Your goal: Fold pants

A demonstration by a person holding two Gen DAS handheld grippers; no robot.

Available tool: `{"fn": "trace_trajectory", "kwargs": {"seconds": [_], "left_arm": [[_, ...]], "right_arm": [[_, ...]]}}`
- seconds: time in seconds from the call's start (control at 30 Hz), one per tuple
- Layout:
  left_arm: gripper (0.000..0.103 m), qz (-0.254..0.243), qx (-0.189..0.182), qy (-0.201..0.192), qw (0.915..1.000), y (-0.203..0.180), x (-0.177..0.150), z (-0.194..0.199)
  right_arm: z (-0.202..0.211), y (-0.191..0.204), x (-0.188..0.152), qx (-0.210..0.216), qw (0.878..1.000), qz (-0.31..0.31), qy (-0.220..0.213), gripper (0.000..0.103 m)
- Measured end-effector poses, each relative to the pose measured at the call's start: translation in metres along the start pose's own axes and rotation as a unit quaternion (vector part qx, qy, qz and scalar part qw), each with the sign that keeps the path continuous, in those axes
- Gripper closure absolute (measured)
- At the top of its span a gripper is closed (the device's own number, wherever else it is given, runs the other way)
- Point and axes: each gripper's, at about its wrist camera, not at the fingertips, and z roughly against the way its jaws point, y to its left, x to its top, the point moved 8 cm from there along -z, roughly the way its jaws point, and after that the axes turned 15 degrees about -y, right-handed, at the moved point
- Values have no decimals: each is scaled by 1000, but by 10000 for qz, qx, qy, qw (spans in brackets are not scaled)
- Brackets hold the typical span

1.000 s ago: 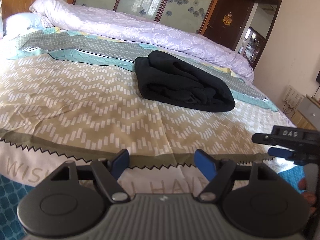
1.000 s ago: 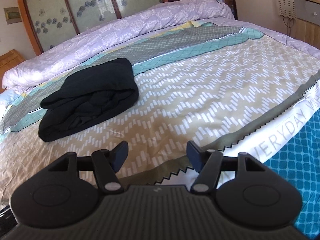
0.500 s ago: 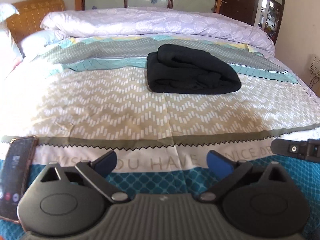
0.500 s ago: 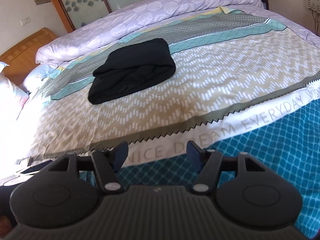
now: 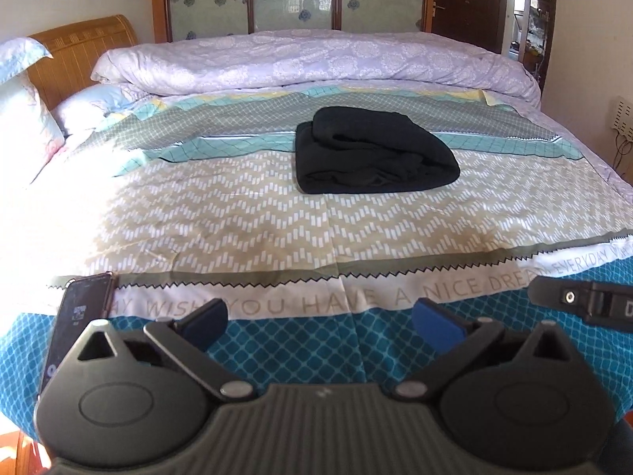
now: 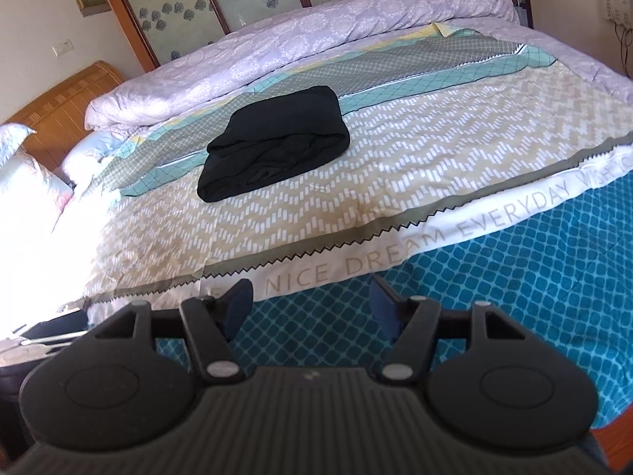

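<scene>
Both grippers hung back at the foot of the bed, pants folded and out of reach.

On the left, the left gripper (image 5: 320, 322) had its jaws spread as wide as they went, having just been opening, with nothing between them; a phone (image 5: 81, 316) lay on the bed edge just beside it. Straight ahead and well apart, the black pants (image 5: 372, 152) sat as a folded bundle mid-bed (image 5: 237, 213), long axis running across the view. To the right, the right gripper (image 6: 312, 308) showed jaws well apart too, just widened, empty; from there the pants (image 6: 277, 146) lay ahead and leftward. Neither gripper looked clearly nearer; the fold looked complete.
</scene>
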Motion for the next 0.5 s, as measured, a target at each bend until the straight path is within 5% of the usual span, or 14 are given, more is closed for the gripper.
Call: {"fn": "trace_trajectory", "kwargs": {"seconds": [0.2,0.5], "left_arm": [[0,125,-88,121,9998,2,-2,2],[0,-221,27,-131,9997,5,6,9]], "right_arm": [[8,6,-4,-72,10000,51,-22,19],[4,16,-1,-32,10000,43,11,18]]}}
